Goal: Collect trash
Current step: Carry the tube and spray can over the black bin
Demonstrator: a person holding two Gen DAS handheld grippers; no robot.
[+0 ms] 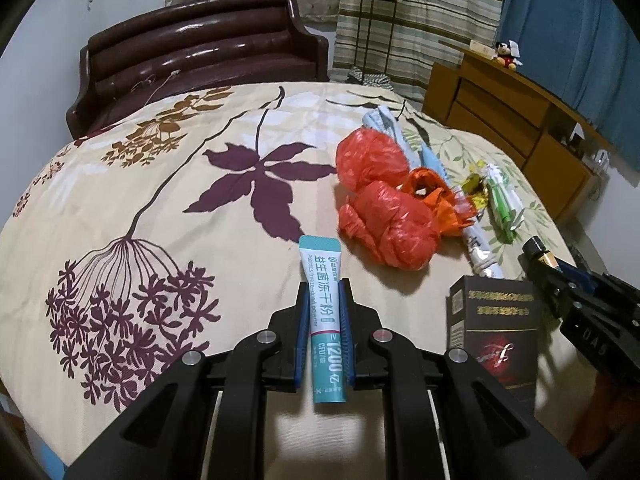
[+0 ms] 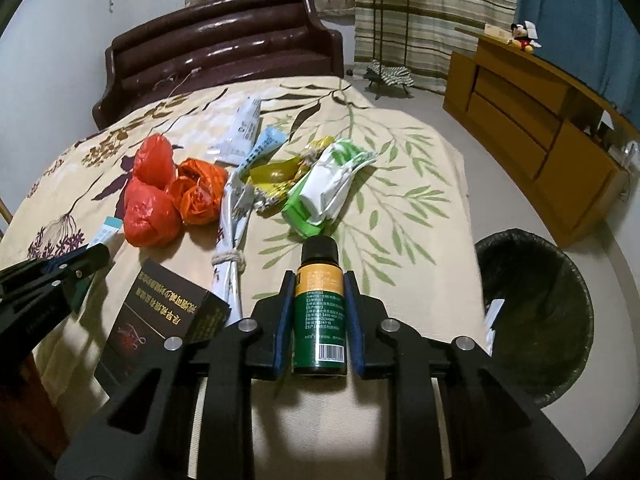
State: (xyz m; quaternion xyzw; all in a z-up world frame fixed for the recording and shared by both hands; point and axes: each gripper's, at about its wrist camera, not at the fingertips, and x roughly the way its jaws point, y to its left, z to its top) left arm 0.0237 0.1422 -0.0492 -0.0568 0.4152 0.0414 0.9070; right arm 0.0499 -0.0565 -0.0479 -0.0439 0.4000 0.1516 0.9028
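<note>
Left gripper (image 1: 325, 300) clamped on teal sachet (image 1: 325, 312) printed "1200亿 CFU", right gripper (image 2: 316, 296) clamped on green bottle (image 2: 319, 320) with barcode label, both above floral bedspread (image 1: 160, 184), black bin (image 2: 536, 320) beside the bed

The bed (image 2: 400, 184), covered by a floral sheet, is carrying red bags (image 2: 150, 216), wrappers (image 2: 320, 188), and a dark box (image 2: 160, 312) lying near its edge.

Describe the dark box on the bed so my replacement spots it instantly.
On the floral bedspread, look at the near edge, in front of the red bags. The dark box lies just left of the rope-tied silver wrapper; it alone is rigid, with gold lettering.
</note>
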